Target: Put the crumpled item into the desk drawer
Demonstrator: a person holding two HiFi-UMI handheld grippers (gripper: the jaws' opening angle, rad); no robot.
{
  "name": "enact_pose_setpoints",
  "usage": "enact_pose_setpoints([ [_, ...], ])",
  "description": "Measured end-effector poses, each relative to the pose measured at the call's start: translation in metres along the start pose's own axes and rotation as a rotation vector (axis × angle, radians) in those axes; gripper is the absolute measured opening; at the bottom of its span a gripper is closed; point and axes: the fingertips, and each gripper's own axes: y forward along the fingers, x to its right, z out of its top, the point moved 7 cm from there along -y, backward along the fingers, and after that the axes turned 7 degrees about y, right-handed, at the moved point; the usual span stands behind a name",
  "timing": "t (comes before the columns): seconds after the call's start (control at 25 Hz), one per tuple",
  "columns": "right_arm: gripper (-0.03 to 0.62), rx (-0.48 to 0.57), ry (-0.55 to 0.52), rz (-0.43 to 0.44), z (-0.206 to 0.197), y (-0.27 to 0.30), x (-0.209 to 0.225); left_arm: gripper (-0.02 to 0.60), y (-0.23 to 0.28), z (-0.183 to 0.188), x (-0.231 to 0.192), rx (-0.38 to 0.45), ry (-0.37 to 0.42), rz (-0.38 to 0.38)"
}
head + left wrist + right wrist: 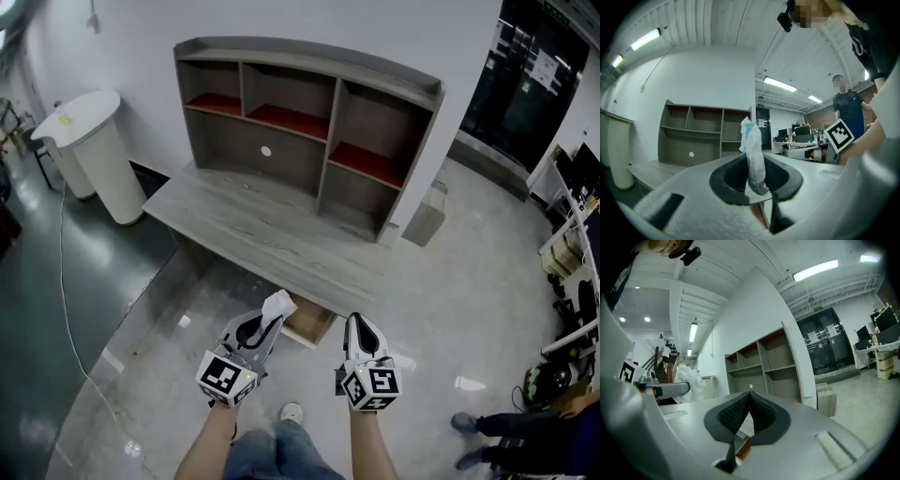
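Note:
A crumpled white item (276, 307) with a pale blue streak is pinched upright in my left gripper (263, 328); in the left gripper view the crumpled item (753, 152) rises from between the shut jaws. An open wooden drawer (307, 320) sticks out under the front edge of the grey desk (253, 225), just beyond both grippers. Beside the left one, my right gripper (361, 330) is held with its jaws shut and nothing in them; in the right gripper view its dark pads (740, 414) meet at the tip.
The desk carries a grey hutch (309, 127) with red-lined shelves. A white round pedestal (94, 150) stands to the left, and a cable (70, 309) runs across the floor. A small grey box (427, 216) stands to the right of the desk. Another person's legs (511, 436) show at lower right.

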Motion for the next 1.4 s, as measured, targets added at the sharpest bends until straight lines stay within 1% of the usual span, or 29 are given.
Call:
enact_pose_setpoints([
  [0.12, 0.009, -0.034, 0.017, 0.009, -0.009, 0.015, 0.008, 0.054, 0.012, -0.018, -0.004, -0.05, -0.018, 0.004],
  [0.28, 0.009, -0.07, 0.032, 0.01, -0.02, 0.019, 0.014, 0.054, 0.026, -0.051, -0.003, -0.135, -0.048, -0.017],
  [0.4, 0.009, -0.098, 0.043, 0.003, -0.029, 0.009, 0.016, 0.054, 0.037, -0.09, 0.003, -0.224, -0.087, -0.043],
  [0.56, 0.009, -0.144, 0.064, -0.01, -0.056, -0.003, 0.018, 0.054, 0.061, -0.146, 0.005, -0.344, -0.098, -0.087],
  [0.68, 0.009, -0.176, 0.091, -0.034, -0.08, -0.012, 0.025, 0.054, 0.086, -0.186, 0.004, -0.436, -0.069, -0.124],
  [0.8, 0.009, -0.204, 0.095, -0.045, -0.102, -0.014, 0.032, 0.054, 0.108, -0.224, 0.004, -0.558, -0.021, -0.176],
  [0.92, 0.009, -0.215, 0.099, -0.056, -0.118, -0.012, 0.04, 0.054, 0.121, -0.256, 0.007, -0.651, 0.025, -0.225],
  [1.16, 0.009, -0.203, 0.089, -0.06, -0.133, -0.002, 0.053, 0.054, 0.142, -0.292, 0.008, -0.799, 0.176, -0.273],
  [1.28, 0.009, -0.196, 0.078, -0.055, -0.136, 0.004, 0.055, 0.058, 0.149, -0.305, 0.009, -0.853, 0.196, -0.31],
  [1.4, 0.009, -0.186, 0.072, -0.055, -0.136, 0.007, 0.056, 0.074, 0.151, -0.31, 0.014, -0.87, 0.186, -0.347],
])
